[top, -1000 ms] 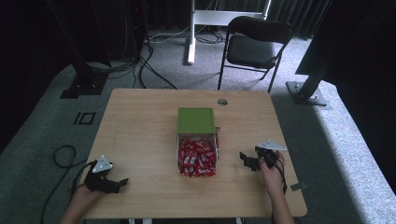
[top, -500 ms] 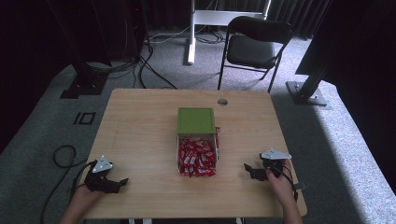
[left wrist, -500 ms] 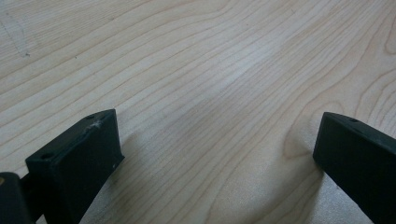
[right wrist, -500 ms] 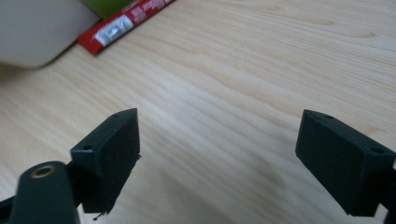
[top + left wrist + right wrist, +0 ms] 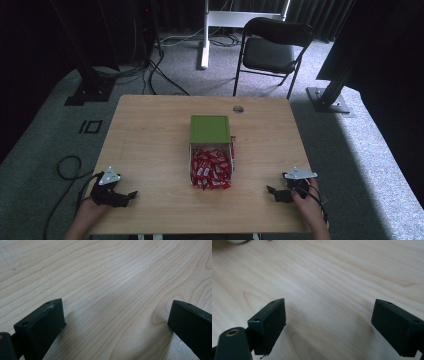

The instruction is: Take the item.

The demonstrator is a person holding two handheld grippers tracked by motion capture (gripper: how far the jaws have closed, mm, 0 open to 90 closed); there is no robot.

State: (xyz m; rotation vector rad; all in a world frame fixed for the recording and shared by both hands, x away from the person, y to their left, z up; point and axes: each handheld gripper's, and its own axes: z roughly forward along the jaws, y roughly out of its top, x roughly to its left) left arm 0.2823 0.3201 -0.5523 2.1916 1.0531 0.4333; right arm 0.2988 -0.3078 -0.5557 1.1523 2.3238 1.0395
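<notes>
A small box (image 5: 210, 129) with a green lid folded back lies in the middle of the wooden table (image 5: 150, 130), and its open tray holds several red candy packets (image 5: 211, 167). My left gripper (image 5: 131, 195) rests low at the near left corner, jaws open over bare wood (image 5: 116, 322). My right gripper (image 5: 272, 192) sits at the near right edge, to the right of the packets and apart from them. Its jaws have just been opening and stand wide with nothing between them (image 5: 328, 322).
A round grey grommet (image 5: 238, 108) is set in the table's far edge. A black folding chair (image 5: 272, 47) and a white stand (image 5: 205, 35) are behind the table. A cable (image 5: 67, 167) trails off the left side onto the carpet.
My right hand has drawn back from beside the candy tray toward the near right corner of the table. The left hand has stayed where it was.
</notes>
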